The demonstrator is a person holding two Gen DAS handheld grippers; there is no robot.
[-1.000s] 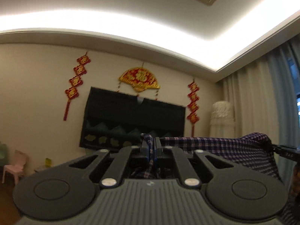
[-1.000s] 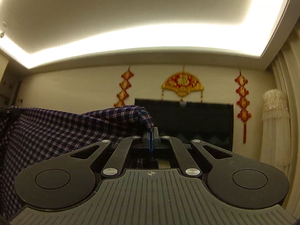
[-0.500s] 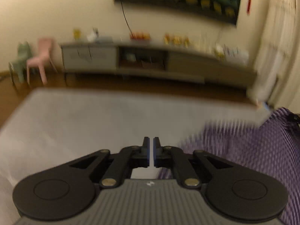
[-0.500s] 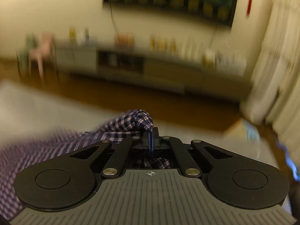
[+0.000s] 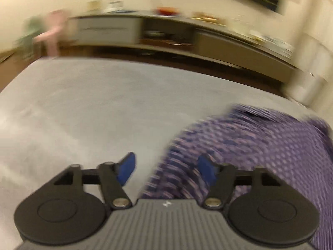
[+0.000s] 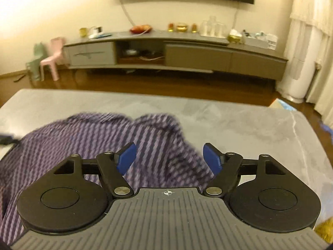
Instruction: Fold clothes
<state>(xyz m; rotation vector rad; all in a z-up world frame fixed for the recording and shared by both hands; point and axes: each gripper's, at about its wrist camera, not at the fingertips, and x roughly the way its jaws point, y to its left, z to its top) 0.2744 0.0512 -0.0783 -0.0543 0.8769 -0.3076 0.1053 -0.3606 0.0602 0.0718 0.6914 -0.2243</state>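
A purple checked shirt [image 6: 87,143] lies rumpled on the grey table [image 6: 239,120]. In the right wrist view it spreads from the left edge to under my right gripper [image 6: 169,159], whose jaws are opening; the blue pads [image 6: 126,158] stand apart and press on nothing, with cloth below them. In the left wrist view the same shirt [image 5: 260,141] fills the lower right. My left gripper [image 5: 167,169] hovers over the shirt's left edge with its jaws opening. Its blue pads [image 5: 126,169] stand clear of the cloth, which is blurred.
Bare grey table [image 5: 87,108] stretches to the left and far side of the shirt. Beyond the far edge are a wooden floor, a long low TV cabinet [image 6: 177,52] with small items on top, small plastic chairs [image 6: 52,56] at left and white curtains [image 6: 312,31] at right.
Both grippers came down from high up, where they were shut on the raised shirt, to just above the table. Both jaws have opened and the shirt has dropped onto the table.
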